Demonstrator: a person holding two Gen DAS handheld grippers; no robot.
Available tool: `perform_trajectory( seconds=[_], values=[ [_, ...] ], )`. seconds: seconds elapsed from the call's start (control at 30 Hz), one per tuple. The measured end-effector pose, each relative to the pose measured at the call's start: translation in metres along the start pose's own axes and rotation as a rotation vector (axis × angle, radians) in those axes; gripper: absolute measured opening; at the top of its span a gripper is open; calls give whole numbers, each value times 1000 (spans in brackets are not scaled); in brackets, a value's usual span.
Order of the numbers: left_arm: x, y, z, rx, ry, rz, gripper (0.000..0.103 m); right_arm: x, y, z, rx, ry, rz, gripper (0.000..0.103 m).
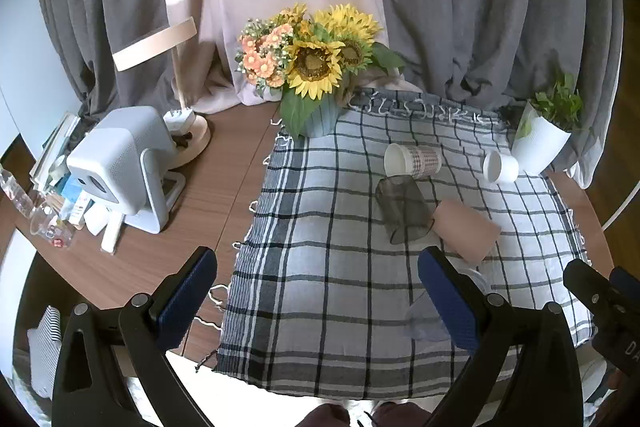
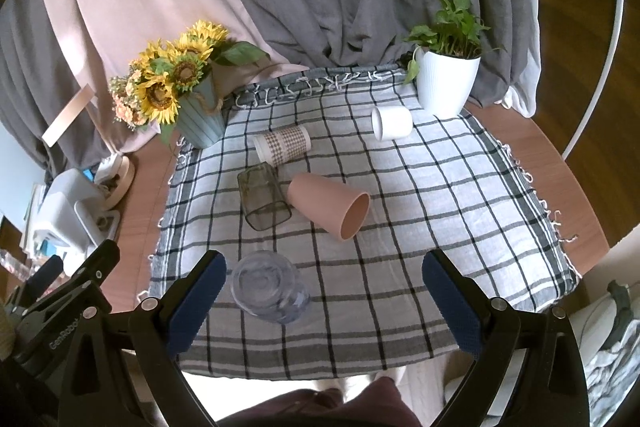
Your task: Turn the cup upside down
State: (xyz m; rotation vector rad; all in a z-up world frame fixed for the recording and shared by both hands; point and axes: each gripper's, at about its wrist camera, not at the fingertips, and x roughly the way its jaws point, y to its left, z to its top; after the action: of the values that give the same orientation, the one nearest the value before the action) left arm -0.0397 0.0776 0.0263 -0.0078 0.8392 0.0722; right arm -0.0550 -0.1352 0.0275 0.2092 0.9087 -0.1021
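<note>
Several cups are on a checked cloth (image 2: 400, 267). A pink cup (image 2: 328, 205) lies on its side, mouth toward me; it also shows in the left wrist view (image 1: 466, 229). A dark smoky glass (image 2: 262, 201) lies beside it, also in the left wrist view (image 1: 402, 209). A patterned paper cup (image 2: 282, 149) and a white cup (image 2: 392, 123) lie on their sides farther back. A clear glass (image 2: 270, 287) stands base up near the front. My left gripper (image 1: 318, 291) and my right gripper (image 2: 322, 291) are both open and empty above the cloth's front edge.
A sunflower bouquet in a blue pot (image 2: 200, 123) stands at the back left and a white potted plant (image 2: 448, 83) at the back right. A white projector (image 1: 120, 167), a lamp (image 1: 188, 131) and clutter fill the left of the wooden table (image 1: 224, 179). Grey curtains hang behind.
</note>
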Motion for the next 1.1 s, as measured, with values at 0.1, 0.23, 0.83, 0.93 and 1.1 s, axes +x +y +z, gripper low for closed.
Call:
perform_trajectory(
  seconds=[0.1,0.23,0.83,0.93,1.1],
  values=[
    [3,2,0,5,9,-7,103,0,1,-1,0,2,-2,99],
    [5,2,0,6,11,-9,103,-1,2,-1,-2,1,-1,99],
    [7,-1,1,4,11,-9,103,-1,-1,-4,2,5,-7,99],
    [6,-1,1,4,10,-7,103,-1,-1,-4,2,7,-7,99],
    [7,-2,1,6,10,-9,103,-2,-2,-4,1,7,-6,100]
  ],
)
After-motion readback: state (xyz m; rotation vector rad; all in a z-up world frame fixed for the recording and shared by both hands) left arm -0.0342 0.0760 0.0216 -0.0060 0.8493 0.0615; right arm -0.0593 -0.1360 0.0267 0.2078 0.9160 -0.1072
